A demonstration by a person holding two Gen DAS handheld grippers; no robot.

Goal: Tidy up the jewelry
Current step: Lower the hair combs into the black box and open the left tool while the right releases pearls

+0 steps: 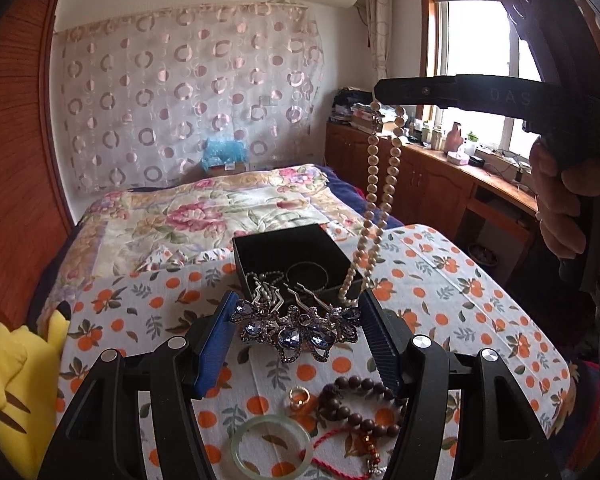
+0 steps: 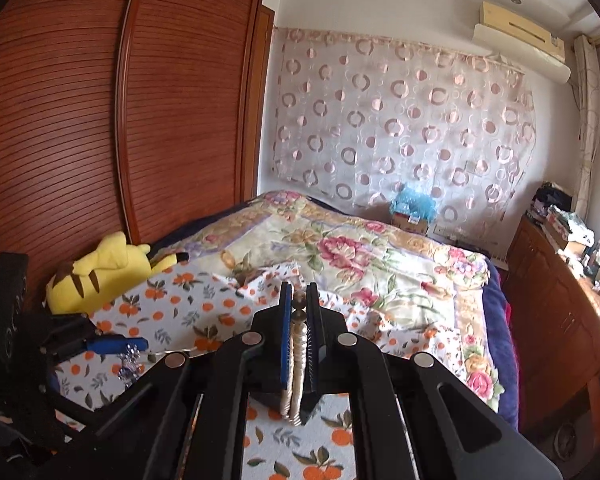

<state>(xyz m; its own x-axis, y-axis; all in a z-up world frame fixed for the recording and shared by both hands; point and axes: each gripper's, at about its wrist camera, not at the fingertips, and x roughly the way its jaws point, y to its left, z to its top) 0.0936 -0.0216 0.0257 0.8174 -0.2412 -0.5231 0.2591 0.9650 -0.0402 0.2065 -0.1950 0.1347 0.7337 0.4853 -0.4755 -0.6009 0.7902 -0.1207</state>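
Note:
My left gripper [image 1: 296,328] is shut on a blue jewelled hair comb [image 1: 300,330], held just in front of an open black jewelry box [image 1: 260,246] that holds a small bead string and a thin bangle. My right gripper [image 2: 299,300] is shut on a pearl necklace [image 1: 374,204], which hangs from it down to the box's right corner; the pearls show between its pads [image 2: 298,352]. The right gripper also shows in the left wrist view [image 1: 380,94], raised high above the box. On the cloth near me lie a jade bangle [image 1: 236,444], a gold ring [image 1: 299,396], dark wooden beads [image 1: 360,400] and a red cord [image 1: 332,436].
The orange-print cloth [image 1: 480,312] covers a table standing against a floral bed [image 1: 188,216]. A yellow plush toy [image 1: 16,392] lies at the left. Wooden cabinets [image 1: 420,176] with clutter run along the right under a window. A wooden wardrobe [image 2: 120,120] stands at left.

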